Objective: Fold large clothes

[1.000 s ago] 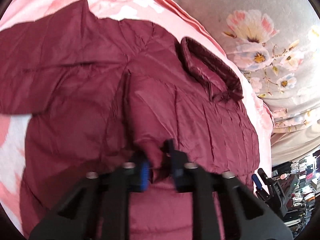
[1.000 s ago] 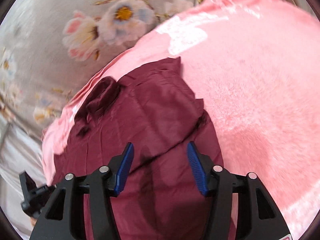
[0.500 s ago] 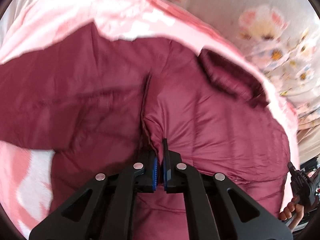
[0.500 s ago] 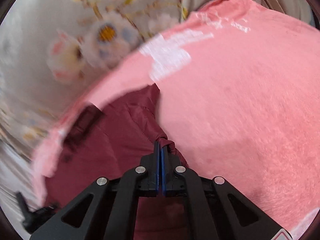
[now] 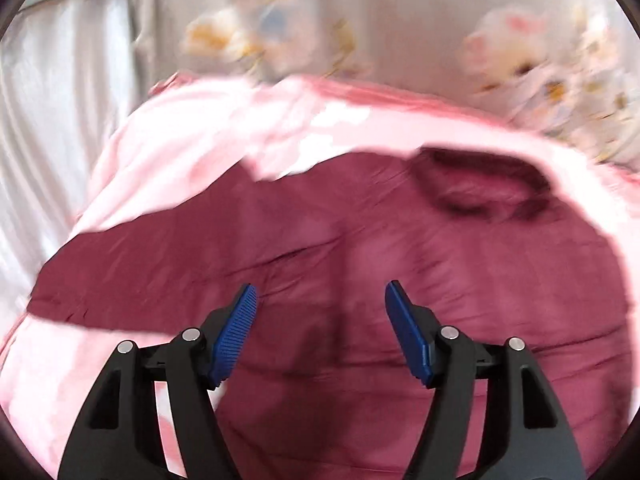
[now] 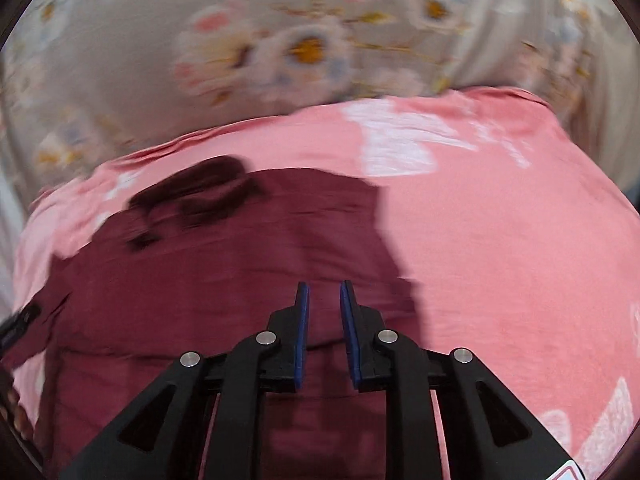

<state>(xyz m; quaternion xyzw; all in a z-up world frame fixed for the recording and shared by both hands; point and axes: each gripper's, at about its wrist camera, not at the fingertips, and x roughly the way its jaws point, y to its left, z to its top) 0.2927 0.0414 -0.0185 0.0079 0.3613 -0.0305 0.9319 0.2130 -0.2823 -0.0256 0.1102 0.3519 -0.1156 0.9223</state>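
A maroon padded jacket [image 5: 400, 280] is seen spread flat on a pink blanket [image 5: 192, 152], directly ahead of and beneath both grippers. In the left wrist view, the left gripper [image 5: 321, 300] is held above the jacket with its blue-padded fingers [image 5: 236, 328] set wide apart; nothing is gripped between them, and only the fabric's surface is seen through the gap. The jacket's darker collar [image 5: 480, 188] is found ahead of this gripper and to its right, close to the blanket's far edge. A sleeve [image 5: 132, 276] is stretched out to the left of the fingers, with bare blanket shown beyond and below it.

In the right wrist view, the right gripper [image 6: 323, 300] is held over the same jacket [image 6: 224, 280] with its fingers [image 6: 301, 332] drawn close but not touching: a narrow gap is left between the pads, and no fabric is caught in it. The collar [image 6: 200, 192] is seen ahead and to the left of this gripper. To its right, the jacket's edge gives way to a broad stretch of the blanket [image 6: 500, 240]. Beyond the blanket, ahead of both grippers, a floral-printed cloth [image 6: 280, 48] is seen, though it is blurred in both views.
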